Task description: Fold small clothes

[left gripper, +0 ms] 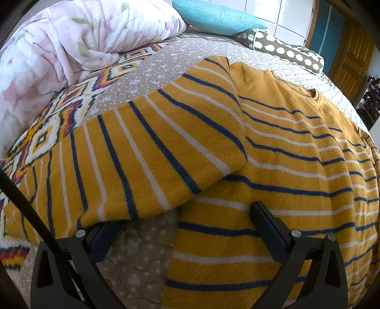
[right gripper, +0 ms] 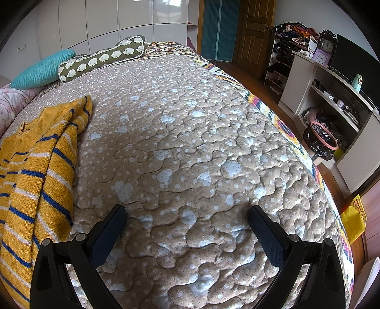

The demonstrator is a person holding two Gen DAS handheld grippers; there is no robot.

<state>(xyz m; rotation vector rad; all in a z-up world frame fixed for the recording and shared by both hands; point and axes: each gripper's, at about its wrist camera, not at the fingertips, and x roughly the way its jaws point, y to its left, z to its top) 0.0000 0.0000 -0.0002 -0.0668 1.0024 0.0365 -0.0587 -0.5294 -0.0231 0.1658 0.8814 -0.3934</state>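
A mustard-yellow sweater (left gripper: 285, 166) with blue and white stripes lies flat on the quilted bed cover (left gripper: 142, 261). Its left sleeve (left gripper: 142, 147) stretches out to the left, its cuff end lying over the body. My left gripper (left gripper: 187, 218) hovers open just above the sweater's lower part, the left finger partly under the sleeve's edge and the right finger (left gripper: 266, 225) over the body. In the right wrist view the same sweater (right gripper: 35, 171) lies at the left edge, its right sleeve folded in. My right gripper (right gripper: 187, 216) is open over bare quilt (right gripper: 201, 142), holding nothing.
A pink floral duvet (left gripper: 59, 47) is heaped at the far left of the bed, with a teal cushion (left gripper: 218, 16) and an olive bolster (right gripper: 104, 57) at the head. Off the bed's right edge are shelves (right gripper: 332, 99), a bin (right gripper: 320, 142) and a wooden door (right gripper: 256, 33).
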